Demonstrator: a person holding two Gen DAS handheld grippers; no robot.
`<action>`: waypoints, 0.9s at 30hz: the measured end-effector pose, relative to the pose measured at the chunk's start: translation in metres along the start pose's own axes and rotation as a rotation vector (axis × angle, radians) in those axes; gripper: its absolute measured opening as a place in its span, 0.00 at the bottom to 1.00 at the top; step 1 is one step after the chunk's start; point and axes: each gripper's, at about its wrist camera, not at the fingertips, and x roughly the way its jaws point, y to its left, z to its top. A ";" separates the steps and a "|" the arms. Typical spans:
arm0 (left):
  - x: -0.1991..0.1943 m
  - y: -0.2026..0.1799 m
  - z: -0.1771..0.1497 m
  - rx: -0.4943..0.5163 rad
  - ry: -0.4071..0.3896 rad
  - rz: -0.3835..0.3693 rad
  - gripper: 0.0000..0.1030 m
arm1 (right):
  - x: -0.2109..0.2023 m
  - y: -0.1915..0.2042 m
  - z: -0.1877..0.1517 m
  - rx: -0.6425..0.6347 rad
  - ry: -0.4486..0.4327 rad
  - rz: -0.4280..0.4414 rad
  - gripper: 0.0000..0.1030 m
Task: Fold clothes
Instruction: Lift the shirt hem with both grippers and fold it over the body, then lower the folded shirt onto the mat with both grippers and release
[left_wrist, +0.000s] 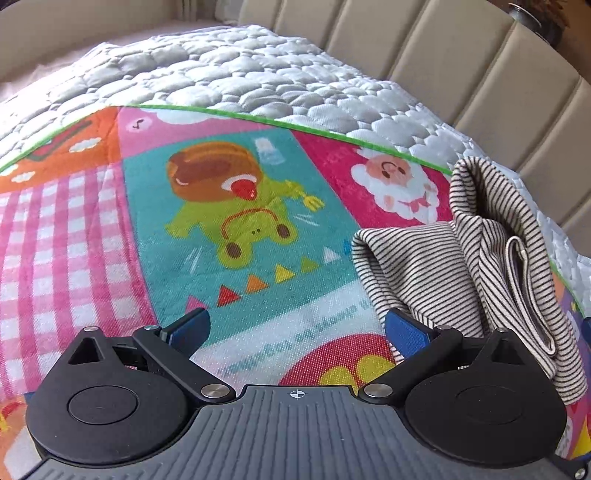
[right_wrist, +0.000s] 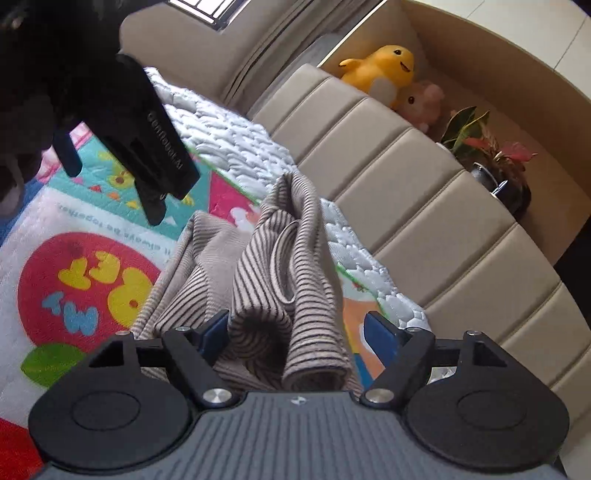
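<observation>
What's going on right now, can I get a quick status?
Left tool open, over the play mat. Right tool open, straddling the crumpled striped garment, not gripping. Nothing folded yet. Nothing in the way.

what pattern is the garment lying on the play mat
Thin dark stripes on a beige garment, clearest in the right wrist view.

The brown-and-cream striped knit garment (right_wrist: 295, 280) runs under the jaws' base, its near end hidden; the mat's printed lettering (left_wrist: 295, 332) is blurred.
</observation>
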 end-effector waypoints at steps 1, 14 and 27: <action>0.000 -0.001 -0.001 0.005 0.002 -0.004 1.00 | 0.004 0.003 -0.002 -0.010 0.018 0.006 0.76; 0.012 -0.039 -0.021 0.096 0.068 -0.189 0.98 | 0.020 -0.013 -0.005 0.086 -0.030 -0.010 0.64; 0.025 -0.031 -0.021 -0.035 0.164 -0.391 0.45 | 0.024 -0.045 0.005 0.149 -0.028 0.094 0.28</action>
